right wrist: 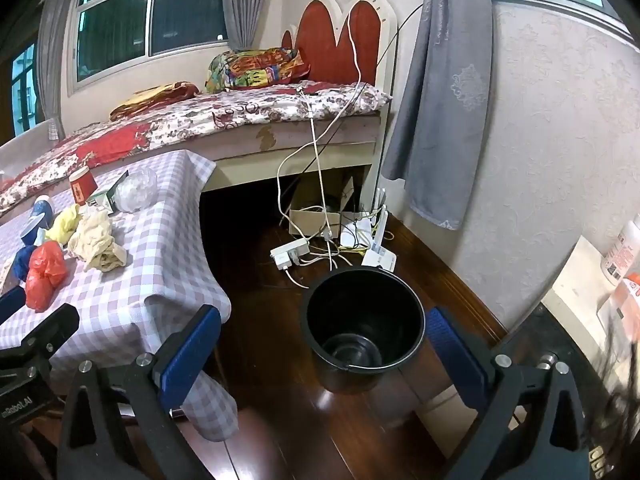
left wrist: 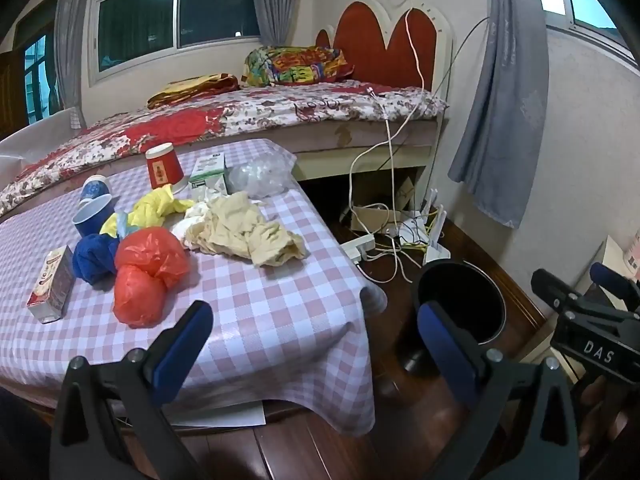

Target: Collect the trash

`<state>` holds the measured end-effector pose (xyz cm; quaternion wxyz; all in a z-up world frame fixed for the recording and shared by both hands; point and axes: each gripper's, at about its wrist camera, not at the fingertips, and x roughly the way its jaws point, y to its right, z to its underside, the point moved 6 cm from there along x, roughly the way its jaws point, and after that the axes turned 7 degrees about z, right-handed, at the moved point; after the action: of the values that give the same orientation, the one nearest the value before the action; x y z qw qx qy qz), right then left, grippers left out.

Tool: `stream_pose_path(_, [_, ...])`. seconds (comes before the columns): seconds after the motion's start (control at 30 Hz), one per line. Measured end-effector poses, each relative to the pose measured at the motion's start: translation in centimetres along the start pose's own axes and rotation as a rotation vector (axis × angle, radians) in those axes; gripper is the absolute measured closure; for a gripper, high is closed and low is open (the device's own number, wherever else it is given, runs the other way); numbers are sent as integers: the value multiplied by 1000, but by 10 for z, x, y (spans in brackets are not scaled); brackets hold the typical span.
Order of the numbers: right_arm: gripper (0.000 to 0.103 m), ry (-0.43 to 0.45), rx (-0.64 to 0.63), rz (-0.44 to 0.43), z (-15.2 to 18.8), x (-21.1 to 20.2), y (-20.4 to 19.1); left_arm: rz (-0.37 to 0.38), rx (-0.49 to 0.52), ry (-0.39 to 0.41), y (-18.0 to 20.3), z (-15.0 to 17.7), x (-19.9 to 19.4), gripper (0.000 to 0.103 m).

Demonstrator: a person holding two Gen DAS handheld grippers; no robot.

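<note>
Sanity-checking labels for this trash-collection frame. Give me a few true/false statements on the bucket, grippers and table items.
1. The black bucket is empty. True.
2. The left gripper holds the red plastic bag. False: it is open and empty; the bag lies on the checkered table.
3. The bucket stands on the table. False: it is on the wooden floor beside it.
4. The right gripper is open. True.
5. The red paper cup stands upside down. True.
</note>
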<state>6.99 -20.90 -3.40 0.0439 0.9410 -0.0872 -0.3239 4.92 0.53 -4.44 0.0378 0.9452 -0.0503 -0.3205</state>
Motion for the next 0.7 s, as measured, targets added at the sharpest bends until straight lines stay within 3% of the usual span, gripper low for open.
stream_pose_path(0.7, [0, 7, 2, -1, 0, 0, 0, -1, -3, -2, -1, 1, 1, 0])
